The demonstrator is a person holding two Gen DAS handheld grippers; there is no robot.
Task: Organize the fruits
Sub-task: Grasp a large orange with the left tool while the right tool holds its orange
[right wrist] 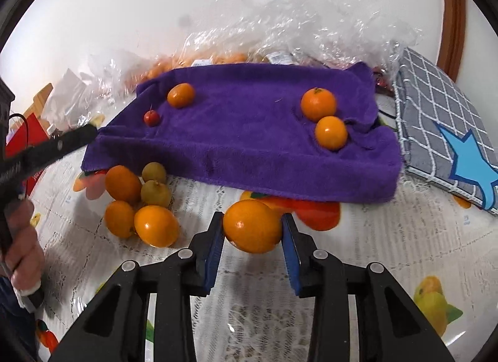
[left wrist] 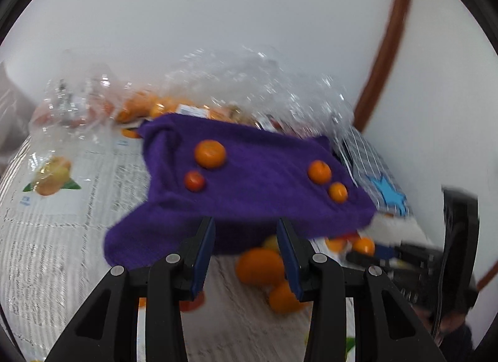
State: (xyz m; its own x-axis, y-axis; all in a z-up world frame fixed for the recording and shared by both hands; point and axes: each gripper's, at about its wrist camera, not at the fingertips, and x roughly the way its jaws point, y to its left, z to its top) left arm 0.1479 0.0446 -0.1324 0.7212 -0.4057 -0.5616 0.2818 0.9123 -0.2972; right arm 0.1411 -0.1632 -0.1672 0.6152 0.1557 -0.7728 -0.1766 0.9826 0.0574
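Note:
A purple towel [right wrist: 249, 131] lies spread on the table; it also shows in the left wrist view [left wrist: 249, 181]. On it sit two oranges at the right [right wrist: 318, 104] [right wrist: 331, 133], one orange at the left [right wrist: 180, 95] and a small red fruit [right wrist: 152, 118]. My right gripper [right wrist: 252, 231] is shut on an orange [right wrist: 252, 225] and holds it above the table in front of the towel. My left gripper [left wrist: 246, 237] is open and empty at the towel's near edge. A pile of oranges and two green-yellow fruits [right wrist: 140, 203] lies left of the right gripper.
Crinkled clear plastic bags with more fruit [right wrist: 280, 29] lie behind the towel. A grey checked cloth with a blue star [right wrist: 442, 131] lies at the right. The table has a fruit-print cover [right wrist: 373, 268]. A white wall stands behind.

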